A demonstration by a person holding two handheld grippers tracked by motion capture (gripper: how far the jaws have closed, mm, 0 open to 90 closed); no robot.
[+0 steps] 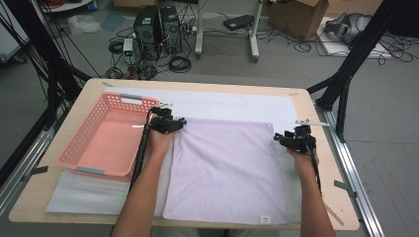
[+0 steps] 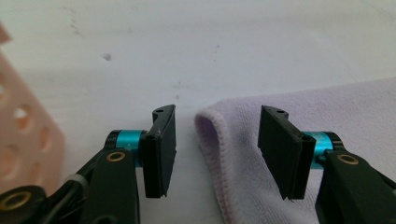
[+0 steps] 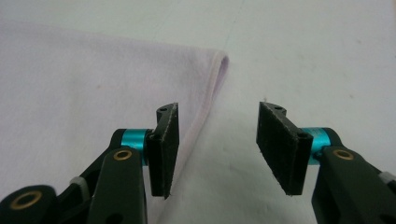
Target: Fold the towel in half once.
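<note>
Towel [image 1: 226, 170] lies flat, lilac, on my counter [image 1: 316, 103], right of the pink basket [image 1: 106, 136] | left gripper [image 1: 170, 123] at its far left corner, jaws released, corner fold between them, unpinched | right gripper [image 1: 295, 139] at far right corner, jaws released, straddling the towel's edge.

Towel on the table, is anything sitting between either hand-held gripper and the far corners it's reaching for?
Nothing visible does. The left hand-held gripper stands open at the lilac towel's far left corner, the towel's edge between its jaws. The right hand-held gripper stands open over the far right corner, with bare white mat around it.
</note>
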